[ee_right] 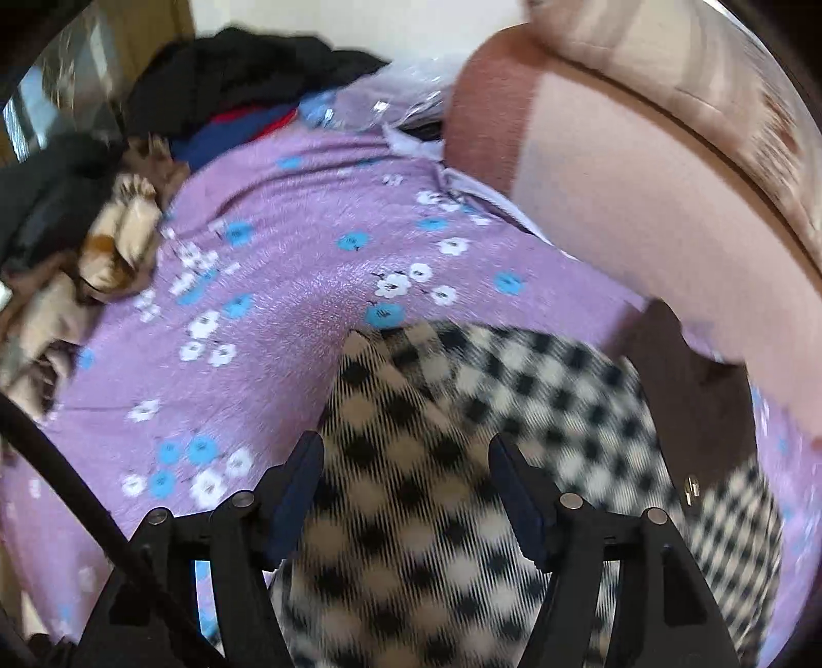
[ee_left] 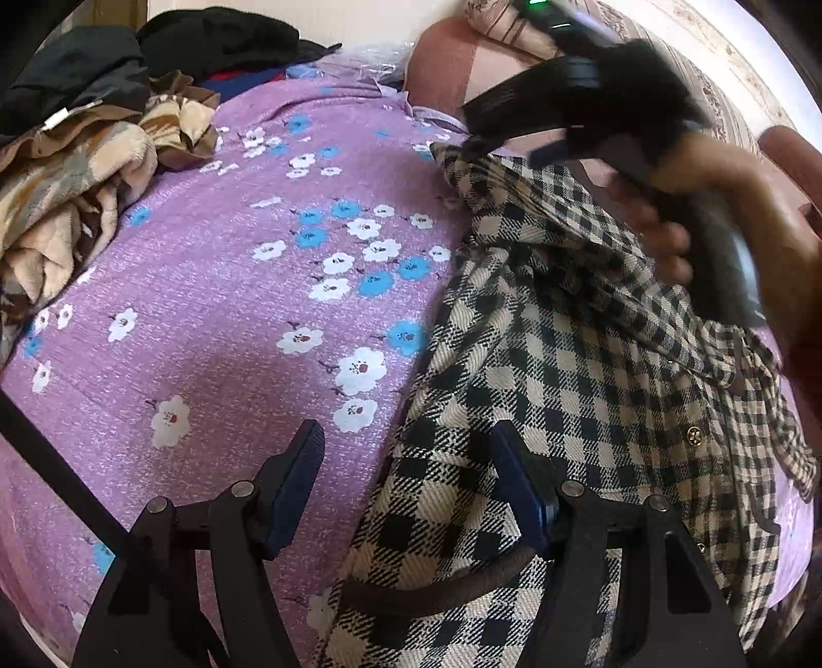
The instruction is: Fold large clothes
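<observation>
A black-and-cream checked coat (ee_left: pixel 565 370) with gold buttons lies on a purple flowered bedsheet (ee_left: pixel 216 288). My left gripper (ee_left: pixel 408 462) is open, its fingers straddling the coat's left edge low over the bed. My right gripper (ee_right: pixel 406 472) is open above the coat (ee_right: pixel 411 462), which is blurred by motion in the right wrist view. In the left wrist view the right gripper's black body and fingers (ee_left: pixel 519 115) hover over the coat's far corner, held by a hand (ee_left: pixel 745 221).
A heap of beige and brown blankets (ee_left: pixel 67 195) and dark clothes (ee_left: pixel 216 41) lies at the bed's far left. A pink pillow (ee_right: pixel 591 180) and a patterned headboard (ee_left: pixel 719 67) stand at the right. The purple flowered sheet (ee_right: pixel 287 288) covers the bed.
</observation>
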